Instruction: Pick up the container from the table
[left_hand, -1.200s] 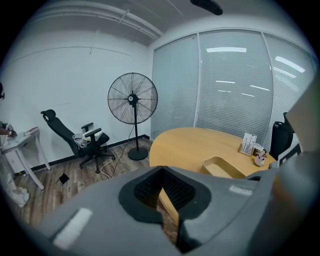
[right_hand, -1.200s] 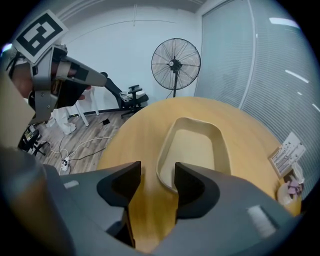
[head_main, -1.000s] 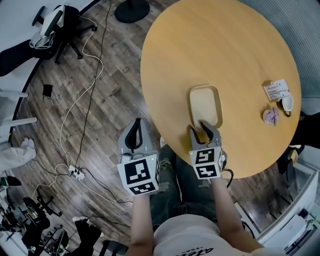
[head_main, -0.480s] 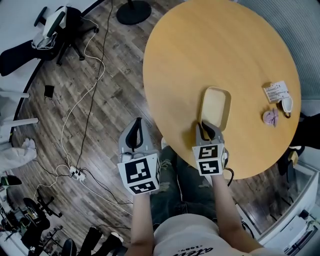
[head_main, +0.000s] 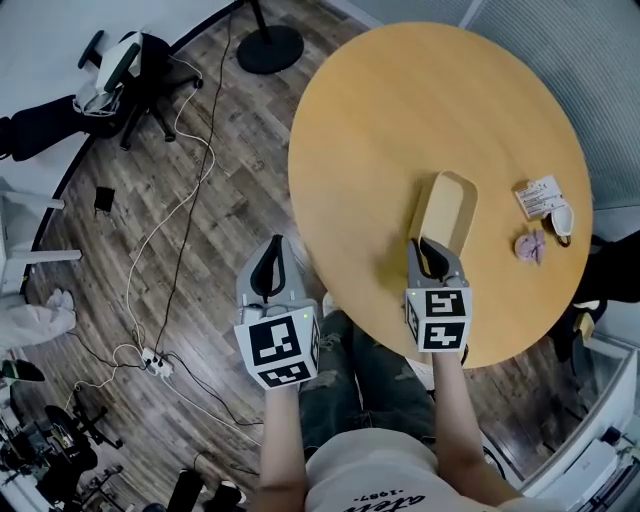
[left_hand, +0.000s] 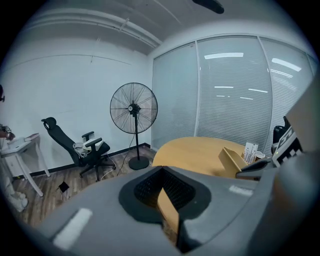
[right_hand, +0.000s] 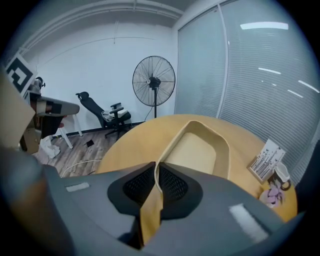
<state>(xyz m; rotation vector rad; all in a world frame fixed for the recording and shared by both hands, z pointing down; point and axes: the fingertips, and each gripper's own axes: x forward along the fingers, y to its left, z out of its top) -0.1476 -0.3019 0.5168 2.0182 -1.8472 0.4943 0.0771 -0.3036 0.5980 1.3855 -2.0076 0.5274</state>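
The container (head_main: 447, 212) is a beige oblong tray. It hangs tilted above the round wooden table (head_main: 380, 120), one long side raised. My right gripper (head_main: 432, 250) is shut on its near rim. In the right gripper view the rim (right_hand: 156, 172) runs between the jaws and the tray (right_hand: 200, 150) stretches away ahead. My left gripper (head_main: 268, 272) hovers over the floor left of the table, jaws together with nothing in them. The left gripper view shows those jaws (left_hand: 165, 195) and, beyond them on the right, the tray (left_hand: 231, 160).
At the table's right edge lie a printed card (head_main: 538, 197), a white cup-like thing (head_main: 562, 220) and a small purple thing (head_main: 527, 245). On the floor are a fan base (head_main: 272, 48), an office chair (head_main: 120, 70), cables (head_main: 170, 220) and a power strip (head_main: 153, 362).
The right gripper has carried the container to the right and raised it off the table, tipping it onto a slant. The left gripper has stayed put.
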